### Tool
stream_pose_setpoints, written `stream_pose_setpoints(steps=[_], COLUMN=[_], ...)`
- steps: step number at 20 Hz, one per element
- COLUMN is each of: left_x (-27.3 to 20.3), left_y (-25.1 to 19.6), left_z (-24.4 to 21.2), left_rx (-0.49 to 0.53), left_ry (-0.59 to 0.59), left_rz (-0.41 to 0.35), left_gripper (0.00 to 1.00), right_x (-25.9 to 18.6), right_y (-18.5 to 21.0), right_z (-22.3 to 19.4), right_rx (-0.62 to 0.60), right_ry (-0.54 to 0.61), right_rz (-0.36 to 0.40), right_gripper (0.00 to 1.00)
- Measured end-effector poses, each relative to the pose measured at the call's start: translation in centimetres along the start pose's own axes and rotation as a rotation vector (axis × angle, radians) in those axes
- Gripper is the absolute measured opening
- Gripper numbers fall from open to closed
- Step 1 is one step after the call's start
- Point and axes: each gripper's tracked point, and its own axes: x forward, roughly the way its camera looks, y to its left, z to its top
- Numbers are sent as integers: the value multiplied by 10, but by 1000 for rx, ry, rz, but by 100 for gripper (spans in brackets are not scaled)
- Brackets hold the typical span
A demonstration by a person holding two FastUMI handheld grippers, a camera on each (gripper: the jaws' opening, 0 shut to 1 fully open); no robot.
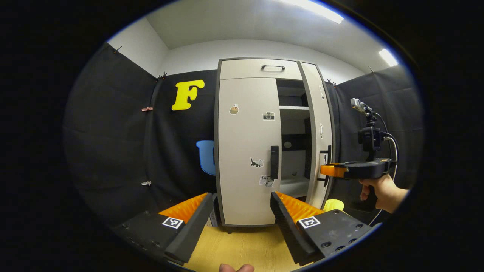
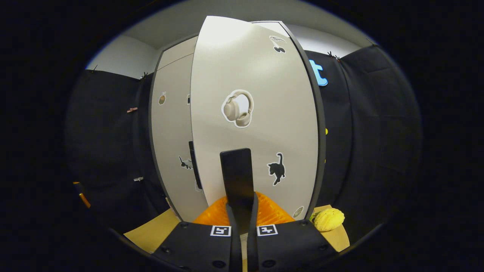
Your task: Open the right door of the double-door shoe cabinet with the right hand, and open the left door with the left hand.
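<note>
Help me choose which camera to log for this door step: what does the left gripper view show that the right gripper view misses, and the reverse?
Left gripper view: the cabinet's inner shelves, the top drawer handle, and the hand holding the right gripper.
Right gripper view: the headphone sticker and the right gripper clamped on the right door handle.
Both: the left door, closed, and the yellow object on the floor.
</note>
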Motion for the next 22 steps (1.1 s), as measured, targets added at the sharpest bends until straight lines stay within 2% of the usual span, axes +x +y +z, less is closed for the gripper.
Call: stream_pose_setpoints(steps=[9, 12, 15, 19, 22], left_x=[5, 10, 16, 27, 35], left_y=[-32, -42, -53, -68, -84], left_z=[3, 3, 4, 7, 13], left_rx=[-10, -16, -11, -8, -5], left_ry=[-8, -6, -7, -11, -18], left_rz=[-23, -36, -48, -41, -45], left_gripper=[95, 95, 95, 95, 95], right_x=[-30, -34, -42, -52, -60], right_y=[-37, -51, -69, -101, -133], right_z=[4, 6, 8, 14, 18], right_rx=[-12, -40, -87, -82, -80], right_ry=[-15, -9, -5, -15, -27], right_rz=[-42, -77, -113, -187, -225], right_gripper=[9, 9, 15, 17, 11])
